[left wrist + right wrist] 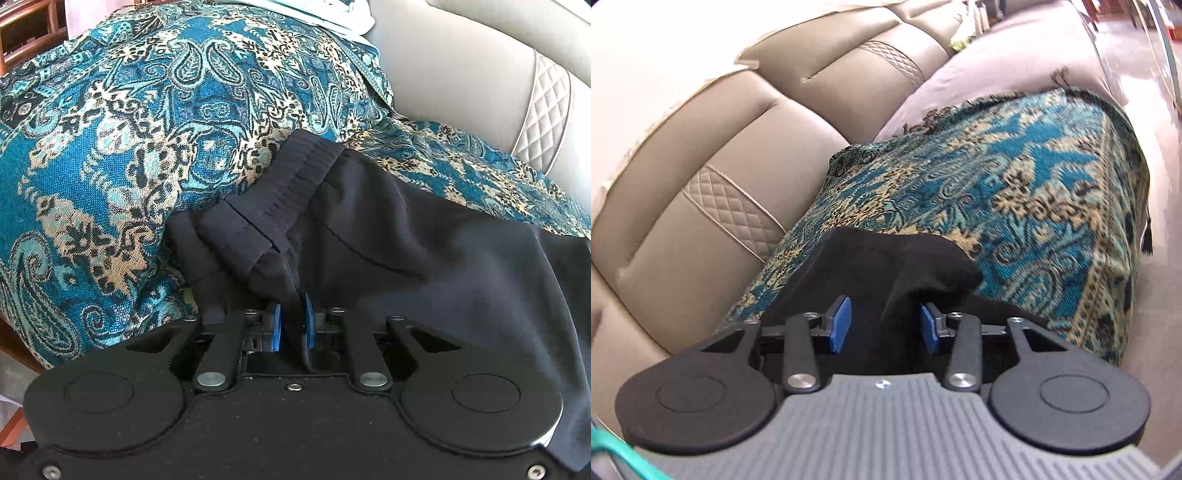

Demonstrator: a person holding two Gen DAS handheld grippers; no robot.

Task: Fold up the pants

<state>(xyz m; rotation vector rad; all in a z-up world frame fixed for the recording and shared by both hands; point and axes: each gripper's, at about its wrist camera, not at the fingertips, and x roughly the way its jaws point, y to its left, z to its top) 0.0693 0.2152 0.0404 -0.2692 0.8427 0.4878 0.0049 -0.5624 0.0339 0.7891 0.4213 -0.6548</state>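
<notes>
Your left gripper pinched the pants just behind the waistband, anchoring them. Your right gripper stood spread, dark cloth between its fingers (unpressed, probably lining up a fold).

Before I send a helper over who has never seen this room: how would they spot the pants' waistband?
Find the beige leather sofa draped with a teal paisley throw. On the throw lie dark navy pants, pinched in the left gripper. The waistband is their ribbed, gathered strip at the far end; the rest of the cloth is smooth.
</notes>
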